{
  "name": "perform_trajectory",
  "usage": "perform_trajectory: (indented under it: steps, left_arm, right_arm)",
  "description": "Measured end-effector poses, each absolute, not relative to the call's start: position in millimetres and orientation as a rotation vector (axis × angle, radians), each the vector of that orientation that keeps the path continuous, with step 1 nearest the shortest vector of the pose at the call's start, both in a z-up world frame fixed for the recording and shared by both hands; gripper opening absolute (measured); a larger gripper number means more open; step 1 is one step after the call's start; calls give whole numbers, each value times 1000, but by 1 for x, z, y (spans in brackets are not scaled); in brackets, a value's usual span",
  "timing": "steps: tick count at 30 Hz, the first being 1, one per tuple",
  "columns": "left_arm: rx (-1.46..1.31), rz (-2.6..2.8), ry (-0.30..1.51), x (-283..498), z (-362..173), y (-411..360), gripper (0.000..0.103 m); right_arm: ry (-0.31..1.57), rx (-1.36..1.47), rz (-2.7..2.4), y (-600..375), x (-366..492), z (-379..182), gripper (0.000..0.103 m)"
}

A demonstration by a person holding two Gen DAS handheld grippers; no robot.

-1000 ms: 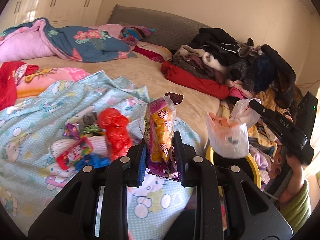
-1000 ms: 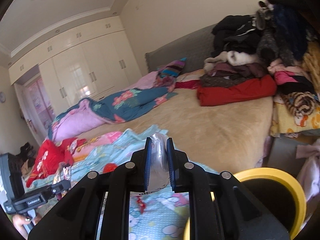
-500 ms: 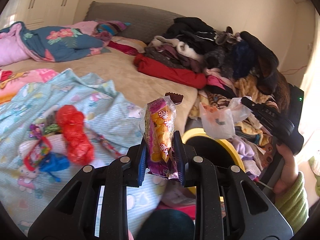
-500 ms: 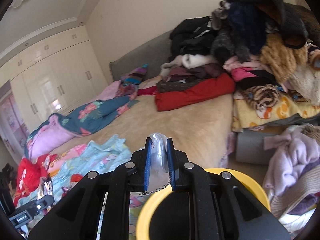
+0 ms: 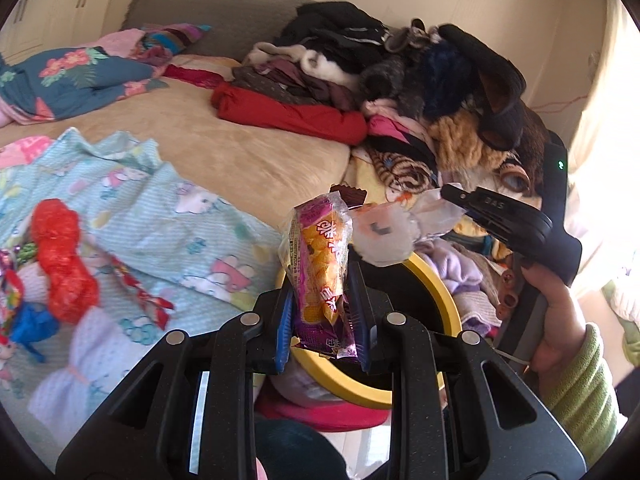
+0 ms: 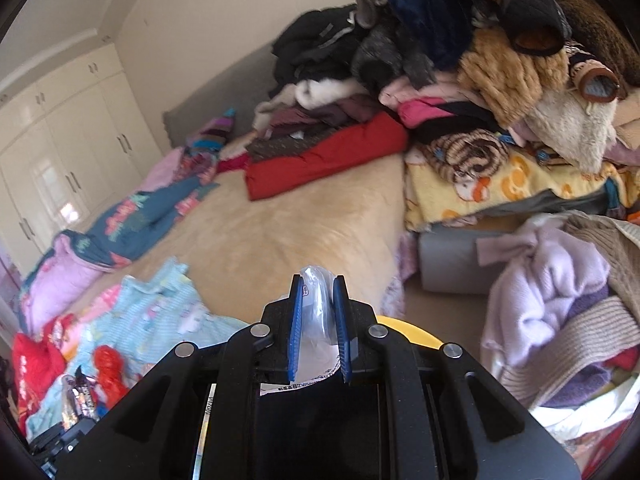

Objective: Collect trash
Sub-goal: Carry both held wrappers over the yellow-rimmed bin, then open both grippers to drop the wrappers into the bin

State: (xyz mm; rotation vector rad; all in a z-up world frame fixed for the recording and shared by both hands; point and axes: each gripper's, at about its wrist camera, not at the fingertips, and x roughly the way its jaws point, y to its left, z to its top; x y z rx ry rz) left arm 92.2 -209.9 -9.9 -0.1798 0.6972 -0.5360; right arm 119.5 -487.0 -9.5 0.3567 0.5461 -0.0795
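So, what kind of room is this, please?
Most likely a lived-in bedroom: a wide bed with a grey headboard, built-in wardrobe doors, and a big heap of clothes piled on the bed's far side.

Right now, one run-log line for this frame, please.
left gripper: holds snack packet | right gripper: holds clear plastic bag | both above yellow-rimmed bin | nothing dropped yet

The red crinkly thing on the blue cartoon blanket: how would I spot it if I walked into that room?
Start at the beige bed and look toward its near side, where a pale blue cartoon-print blanket lies spread. Among the small wrappers on it sits the crumpled red plastic bag, bunched into a long lump. It is the only solid bright red, shiny piece there; its neighbours are smaller and multicoloured.
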Motion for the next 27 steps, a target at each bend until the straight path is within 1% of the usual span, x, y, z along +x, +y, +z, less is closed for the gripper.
perform_trajectory:
  steps: [13,15,18,19,20,21,23,24,25,26,27]
  left_arm:
    - [-134,-635,756,97,-41,-264,18]
    - [-122,-650,763,97,-45,-271,18]
    - [-111,-667,772,99,-50,-281,19]
    - [-109,-675,775,101,-52,-284,19]
    - [-106,-679,775,101,-54,-287,19]
    - [-102,-683,776,104,-55,-290,19]
    - [-104,-700,785,109,-59,-294,27]
    - [-100,-697,780,111,-60,-294,39]
    - [-95,-691,770,113,-60,-293,57]
    - [-97,-679,758,114,-59,-290,62]
    - [-105,-662,748,117,-59,-286,78]
  right_arm:
    - [637,336,-136,-495,135,-36,16]
    - [642,350,-124,-496,137,-37,21]
    - [646,374,-93,-497,139,-38,22]
    - [643,377,-91,-497,139,-38,24]
    - [638,383,-88,-497,139,-37,30]
    - [633,391,-84,-498,139,-36,34]
    - [623,406,-72,-499,138,-34,37]
    - [620,409,-65,-499,138,-34,38]
    - [618,410,-64,-498,138,-33,40]
    - [614,410,-64,-498,138,-32,42]
    - [608,412,-55,-497,138,-31,45]
